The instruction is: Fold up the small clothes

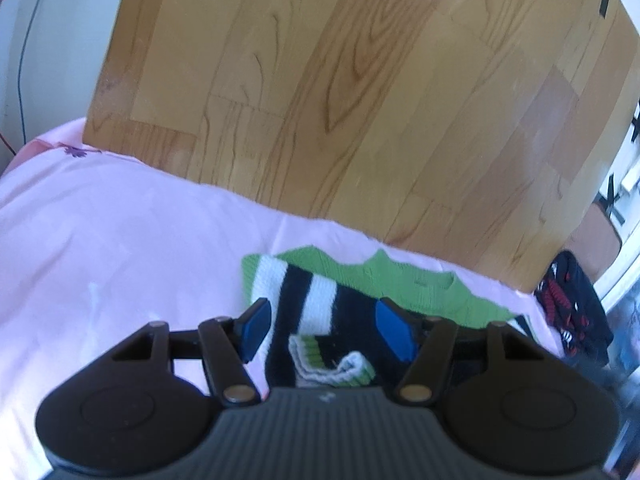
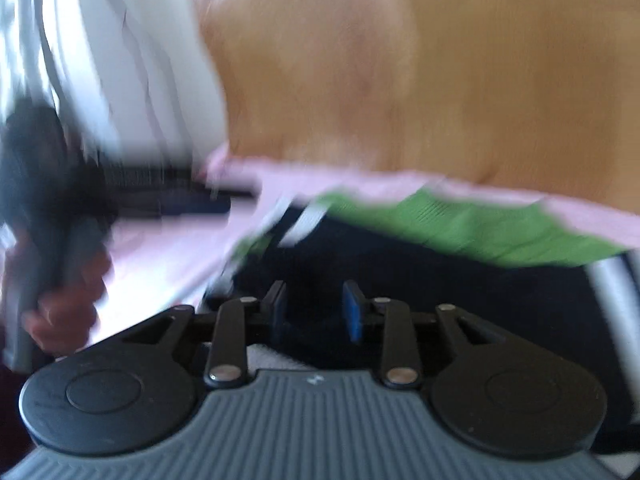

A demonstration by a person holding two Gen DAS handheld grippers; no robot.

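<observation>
A small knit sweater, green with black and white stripes, lies partly folded on the pink bedsheet. One striped sleeve lies across it, its cuff turned up near the camera. My left gripper hovers just over the sleeve, open, its blue pads apart on either side of the striped knit. The right wrist view is blurred by motion. There my right gripper stands open low over the dark part of the sweater, with nothing pinched between its pads.
The bed's far edge drops to a wooden floor. A black and red garment lies at the bed's right end. A white wall with cables is at the left. A person's hand holds the other gripper's handle.
</observation>
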